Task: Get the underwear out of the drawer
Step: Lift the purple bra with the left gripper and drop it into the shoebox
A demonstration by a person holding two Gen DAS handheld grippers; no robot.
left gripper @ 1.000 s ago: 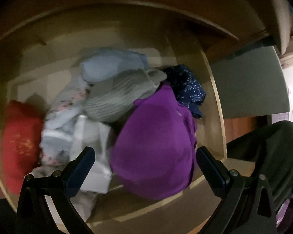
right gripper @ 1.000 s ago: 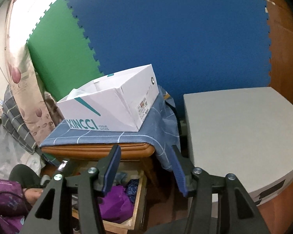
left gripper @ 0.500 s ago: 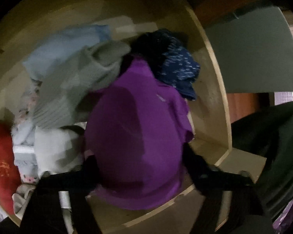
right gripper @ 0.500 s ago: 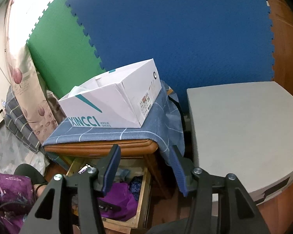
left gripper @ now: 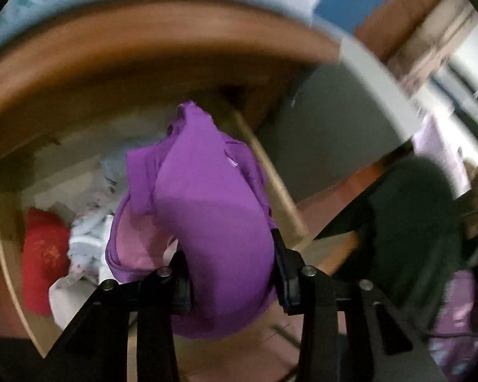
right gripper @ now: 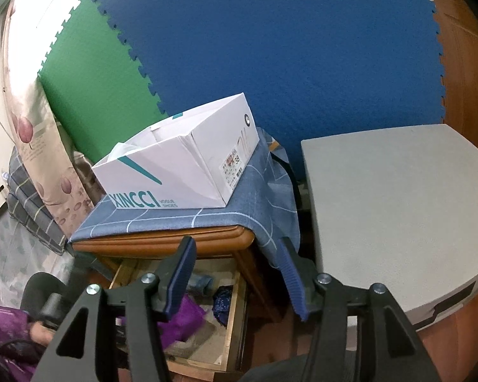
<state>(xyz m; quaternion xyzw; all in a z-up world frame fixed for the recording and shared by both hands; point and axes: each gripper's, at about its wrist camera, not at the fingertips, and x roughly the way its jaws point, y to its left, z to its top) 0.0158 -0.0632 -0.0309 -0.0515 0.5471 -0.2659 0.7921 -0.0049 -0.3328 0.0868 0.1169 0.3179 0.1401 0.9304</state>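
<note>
In the left wrist view, a red piece [left gripper: 43,254] lies at the far left of the open drawer [left gripper: 267,178], with pale floral and white garments [left gripper: 86,242] heaped just beside it. Right of these, the purple underwear [left gripper: 213,222] hangs bunched between the jaws of the left hand-held gripper [left gripper: 231,281]; the jaws are closing on it, the pads pressing the cloth from both sides, and the fabric stands lifted above the other clothes. Further right, a dark trouser leg [left gripper: 411,222] of the person shows by the drawer's corner.

In the right wrist view, a curtain [right gripper: 32,121] hangs at the left, then a white shoe box [right gripper: 181,168] rests on a blue checked cloth [right gripper: 207,216] over the wooden nightstand [right gripper: 162,238]. Below it the drawer [right gripper: 235,315] stands pulled out, with the purple underwear [right gripper: 184,318] and a dark blue garment [right gripper: 223,299] seen inside its frame. The right hand-held gripper [right gripper: 235,277] hovers in front with its jaws partly apart and nothing between them. At the right sits a grey flat surface [right gripper: 392,210].
</note>
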